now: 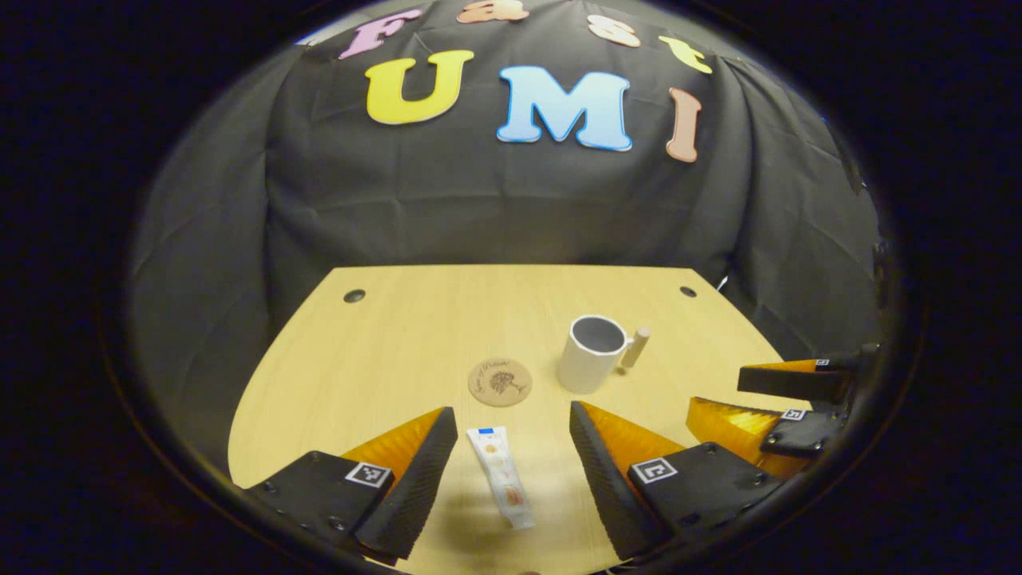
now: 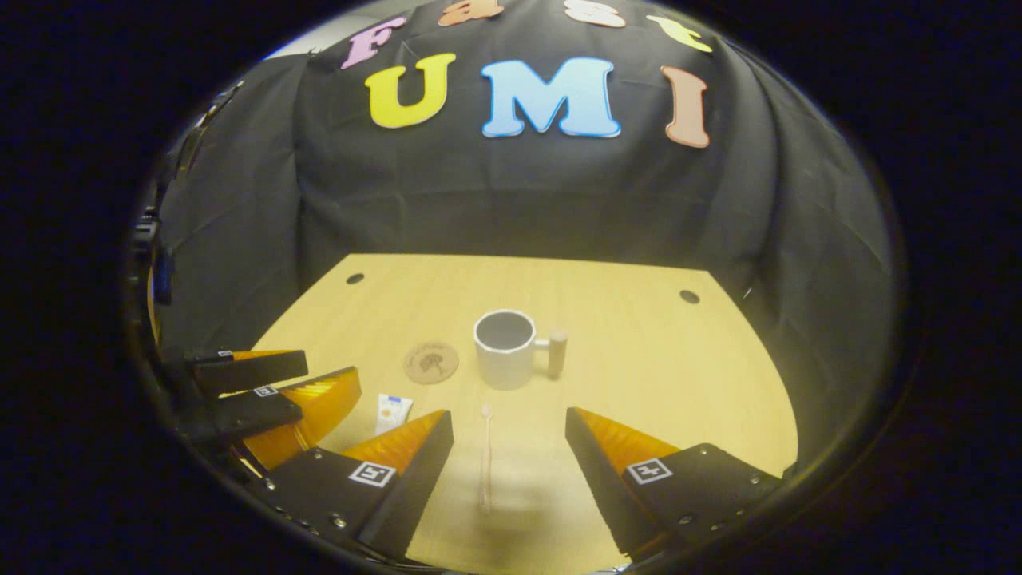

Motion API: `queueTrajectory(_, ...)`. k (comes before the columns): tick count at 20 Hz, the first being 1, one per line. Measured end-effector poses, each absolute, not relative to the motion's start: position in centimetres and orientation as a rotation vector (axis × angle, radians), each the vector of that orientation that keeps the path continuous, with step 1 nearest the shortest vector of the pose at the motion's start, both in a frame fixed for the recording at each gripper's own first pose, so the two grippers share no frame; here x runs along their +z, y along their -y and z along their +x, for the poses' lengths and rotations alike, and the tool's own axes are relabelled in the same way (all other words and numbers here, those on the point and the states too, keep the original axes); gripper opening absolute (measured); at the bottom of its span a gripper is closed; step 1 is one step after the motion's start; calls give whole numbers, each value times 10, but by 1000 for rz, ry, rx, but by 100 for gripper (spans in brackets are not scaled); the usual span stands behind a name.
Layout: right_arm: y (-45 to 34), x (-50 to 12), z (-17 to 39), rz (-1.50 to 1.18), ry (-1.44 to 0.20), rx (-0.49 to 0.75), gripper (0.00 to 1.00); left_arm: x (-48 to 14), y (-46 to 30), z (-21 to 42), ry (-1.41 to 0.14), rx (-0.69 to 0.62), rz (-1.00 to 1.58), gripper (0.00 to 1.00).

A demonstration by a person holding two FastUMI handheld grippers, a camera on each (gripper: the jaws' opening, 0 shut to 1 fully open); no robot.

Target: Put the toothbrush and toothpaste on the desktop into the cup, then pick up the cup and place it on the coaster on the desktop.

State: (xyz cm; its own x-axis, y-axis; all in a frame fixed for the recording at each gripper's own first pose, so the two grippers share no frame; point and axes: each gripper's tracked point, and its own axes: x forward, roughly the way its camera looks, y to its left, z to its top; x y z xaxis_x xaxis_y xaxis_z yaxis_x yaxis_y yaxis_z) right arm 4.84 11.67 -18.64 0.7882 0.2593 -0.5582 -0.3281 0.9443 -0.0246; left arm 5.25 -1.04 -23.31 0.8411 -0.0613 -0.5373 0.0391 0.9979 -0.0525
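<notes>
Altogether one cup (image 2: pixel 505 349), one coaster (image 2: pixel 431 362), one toothbrush (image 2: pixel 485 459), one toothpaste (image 1: pixel 501 477)

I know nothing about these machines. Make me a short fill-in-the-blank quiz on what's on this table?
1. The toothpaste tube lies flat between the open fingers of the ____ gripper.
2. The toothbrush lies in front of the ____ gripper.
3. The white cup is ____ inside.
4. The coaster has ____ on it.

Missing: left; right; empty; nothing

A wooden desktop (image 1: pixel 399 351) with two dark holes (image 1: pixel 354 295).
</notes>
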Motion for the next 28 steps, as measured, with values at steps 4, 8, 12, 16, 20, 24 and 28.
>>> queueTrajectory(4,-128,-239,49,-139,-738,340,89,-301,7,52,-741,-50,-36,94)
queueTrajectory(8,-130,-280,44,-167,-898,338,90,-352,2,51,-877,-40,-36,95)
queueTrajectory(12,-126,-308,44,-196,-994,318,92,-392,3,49,-974,-43,-44,95)
queueTrajectory(16,-120,-332,44,-204,-1074,291,92,-415,-1,41,-1052,-10,-58,95)
queueTrajectory(20,-117,-339,49,-214,-1096,281,92,-416,-5,46,-1062,6,-7,94)
queueTrajectory(24,-116,-341,49,-200,-1120,274,94,-415,-7,48,-1052,36,-24,93)
queueTrajectory(28,-115,-343,50,-223,-1153,274,74,-416,-9,50,-1057,30,0,79)
